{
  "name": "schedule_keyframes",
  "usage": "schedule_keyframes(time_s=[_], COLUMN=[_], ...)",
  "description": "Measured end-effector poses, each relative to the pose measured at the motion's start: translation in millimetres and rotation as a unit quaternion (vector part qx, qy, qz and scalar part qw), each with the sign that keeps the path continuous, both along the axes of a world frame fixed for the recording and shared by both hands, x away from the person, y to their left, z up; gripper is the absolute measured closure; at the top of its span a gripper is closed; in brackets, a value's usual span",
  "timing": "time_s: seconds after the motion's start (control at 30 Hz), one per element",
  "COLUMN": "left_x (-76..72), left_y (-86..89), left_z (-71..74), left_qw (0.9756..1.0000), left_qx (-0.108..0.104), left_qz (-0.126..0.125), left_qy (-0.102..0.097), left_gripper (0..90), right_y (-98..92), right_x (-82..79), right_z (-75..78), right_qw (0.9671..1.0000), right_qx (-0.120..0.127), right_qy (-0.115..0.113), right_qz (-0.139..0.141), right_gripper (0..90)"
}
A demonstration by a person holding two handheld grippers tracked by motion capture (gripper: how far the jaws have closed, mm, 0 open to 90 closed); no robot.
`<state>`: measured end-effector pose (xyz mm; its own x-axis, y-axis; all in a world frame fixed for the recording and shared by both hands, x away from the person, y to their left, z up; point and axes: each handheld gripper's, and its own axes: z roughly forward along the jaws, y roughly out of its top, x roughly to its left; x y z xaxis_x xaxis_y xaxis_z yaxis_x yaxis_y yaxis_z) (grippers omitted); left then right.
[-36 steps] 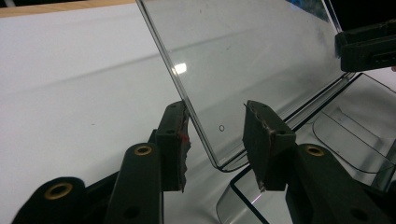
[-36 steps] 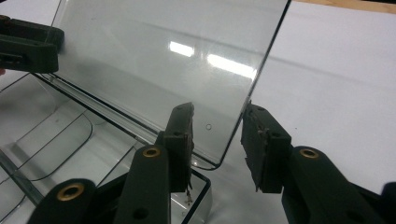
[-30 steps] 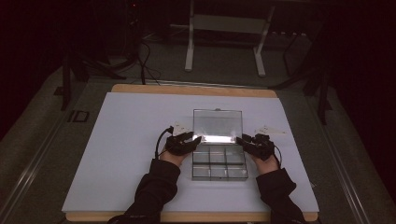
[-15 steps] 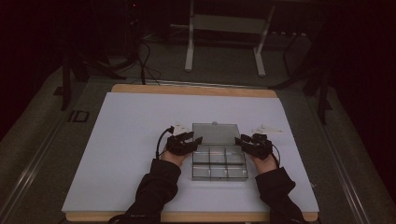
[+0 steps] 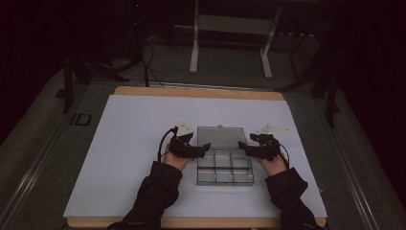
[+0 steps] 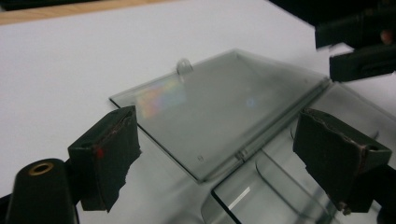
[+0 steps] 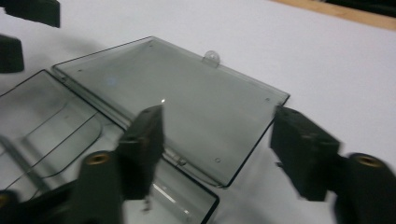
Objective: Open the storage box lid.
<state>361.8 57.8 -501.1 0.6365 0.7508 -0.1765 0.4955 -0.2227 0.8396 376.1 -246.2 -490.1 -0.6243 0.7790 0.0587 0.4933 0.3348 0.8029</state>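
The person's sleeves [image 5: 155, 191] came in from the near edge of the table, and between the two hands a clear plastic compartment box [image 5: 225, 167] lay open on the white table cover [image 5: 124, 143], a little right of the middle and toward the near side. Its divided tray sat nearest, six small cells walled by thin clear partitions with rounded corners, and its hinged lid [image 6: 219, 107] lay folded back flat on the cover beyond it, joined along a slim hinge line. The left gripper [image 6: 215, 158] stood released at the box's left edge, its jaws having just been opening, with the lid's near corner between the worn black pads [image 6: 109, 149] but untouched by them. The right gripper [image 7: 224, 144] was likewise let go at the right edge, jaws just opened, straddling the lid's other corner without pressing it. The box looked light, stiff and smooth, likely to slide on the cover and to flex or crack if pinched hard; the safest hold seemed the lid's side edges near the hinge, or the small rounded latch tab [image 7: 212, 57] at its far edge. Farther off ran the table's wooden rim [image 5: 196, 92], then dark floor and a metal stand [image 5: 230, 43].
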Motion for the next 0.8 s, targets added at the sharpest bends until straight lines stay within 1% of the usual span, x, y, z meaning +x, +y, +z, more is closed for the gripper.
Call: schedule_keyframes(time_s=[0.03, 0.07, 0.1, 0.13, 0.17, 0.2, 0.23, 0.3, 0.33, 0.43, 0.5, 0.63, 0.7, 0.8], left_x=[-0.6, -3.1, -3.1, -4.7, -6.2, -7.4, -8.8, -8.8, -13.9, -19.4, -23.1, -29.6, -33.1, -38.7], left_y=[-1.1, -4.3, -4.3, -5.3, -5.8, -6.0, -5.8, -5.8, -3.2, 0.9, 4.3, 12.7, 16.7, 22.6], left_z=[0.1, 0.1, 0.1, 0.0, 0.0, 0.4, 0.8, 0.8, 3.5, 5.2, 5.4, 4.6, 4.3, 3.8], left_qw=[1.0000, 0.9997, 0.9997, 0.9996, 0.9995, 0.9994, 0.9994, 0.9994, 0.9989, 0.9988, 0.9987, 0.9987, 0.9987, 0.9986], left_qx=[0.004, 0.017, 0.017, 0.020, 0.021, 0.023, 0.022, 0.022, 0.022, 0.020, 0.021, 0.018, 0.016, 0.020], left_qz=[-0.006, -0.019, -0.019, -0.020, -0.024, -0.026, -0.027, -0.027, -0.037, -0.040, -0.041, -0.043, -0.042, -0.043], left_qy=[0.001, 0.003, 0.003, 0.000, -0.003, -0.005, -0.007, -0.007, -0.015, -0.019, -0.021, -0.020, -0.021, -0.023], left_gripper=[10.0, 8.8, 8.8, 8.8, 8.8, 8.8, 8.8, 8.8, 8.8, 8.8, 8.8, 8.8, 8.8, 8.8], right_y=[-0.6, -0.9, -0.9, -2.6, -4.1, -5.1, -5.8, -6.8, -10.5, -14.4, -17.9, -26.0, -29.6, -34.3], right_x=[0.0, -0.3, -0.3, -1.6, -2.1, -2.6, -3.8, -4.6, -7.3, -11.0, -13.3, -16.8, -18.8, -22.5], right_z=[-0.3, -0.7, -0.7, -1.3, -1.1, -1.2, -0.8, -0.4, 0.4, 1.3, 1.8, 2.4, 1.8, 0.0], right_qw=[1.0000, 0.9999, 0.9999, 0.9999, 0.9998, 0.9998, 0.9998, 0.9998, 0.9999, 0.9999, 0.9998, 0.9999, 0.9999, 0.9999], right_qx=[-0.001, -0.006, -0.006, 0.002, 0.012, 0.014, 0.011, 0.011, 0.011, -0.001, -0.003, -0.001, -0.003, -0.012], right_qy=[0.005, 0.007, 0.007, 0.009, 0.014, 0.013, 0.011, 0.011, 0.007, -0.005, -0.010, -0.007, -0.006, -0.009], right_qz=[0.005, 0.009, 0.009, 0.014, 0.013, 0.010, 0.010, 0.010, 0.011, 0.016, 0.017, 0.012, 0.012, 0.007], right_gripper=[28.4, 26.3, 26.3, 23.3, 23.3, 22.4, 20.7, 20.7, 20.2, 18.9, 18.0, 18.0, 18.0, 17.2])
